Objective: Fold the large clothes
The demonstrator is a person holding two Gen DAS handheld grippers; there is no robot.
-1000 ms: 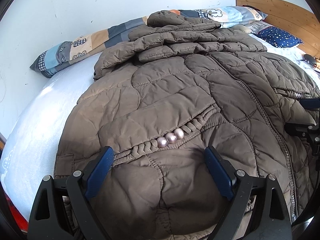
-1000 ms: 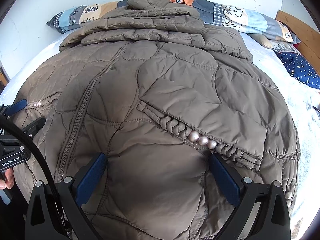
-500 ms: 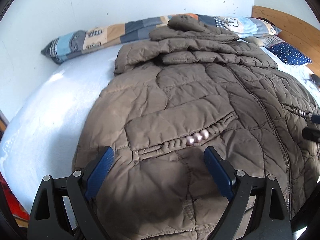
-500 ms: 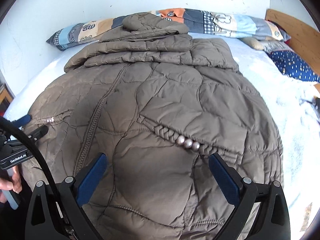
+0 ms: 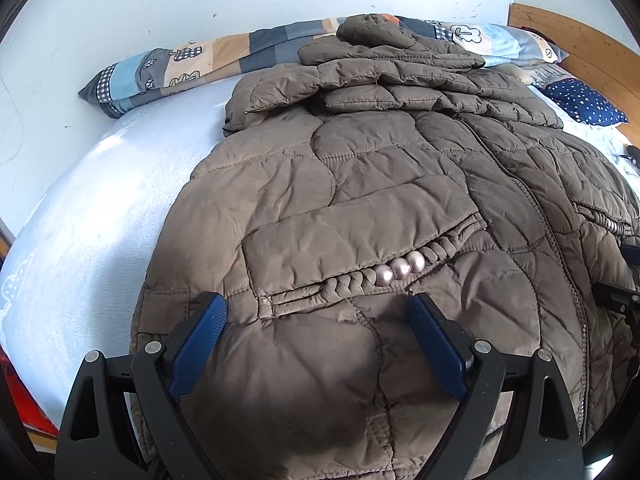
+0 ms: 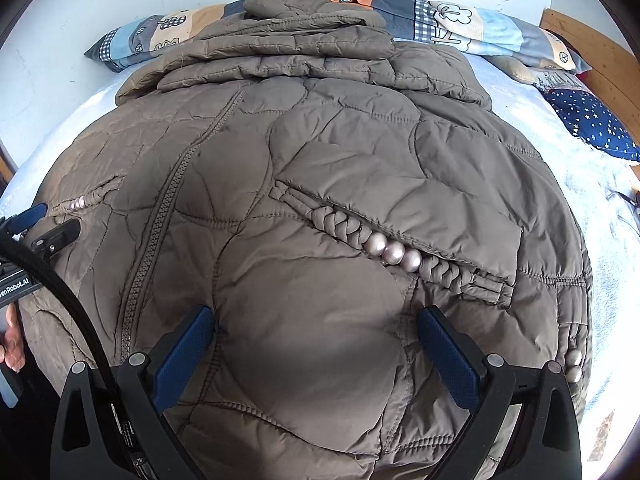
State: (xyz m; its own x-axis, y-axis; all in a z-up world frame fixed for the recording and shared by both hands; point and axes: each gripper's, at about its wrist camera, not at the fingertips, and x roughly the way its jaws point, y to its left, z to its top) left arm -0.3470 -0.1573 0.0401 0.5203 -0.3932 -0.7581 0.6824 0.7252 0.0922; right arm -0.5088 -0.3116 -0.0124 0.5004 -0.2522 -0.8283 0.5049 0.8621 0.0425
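Observation:
A large brown quilted jacket [image 5: 360, 184] lies front up on the bed, zip closed, with its sleeves and hood folded across the top [image 6: 288, 48]. Each pocket flap carries braided trim and three pearl beads [image 5: 400, 270] [image 6: 394, 254]. My left gripper [image 5: 316, 312] hovers open over the jacket's lower left part, near the hem. My right gripper [image 6: 316, 320] is open over the lower right part, below the other pocket. Neither holds any cloth. The left gripper [image 6: 36, 224] also shows at the left edge of the right wrist view.
The bed has a white sheet [image 5: 100, 208]. A long patchwork pillow [image 5: 192, 64] lies along the white wall. A navy starred pillow [image 6: 592, 124] and a wooden headboard [image 5: 576, 40] are at the right. A hand [image 6: 12, 340] shows at the left edge.
Both cameras pulled back and up half a second ago, then came closer to the jacket's lower part again. Both grippers stayed open and the jacket did not move.

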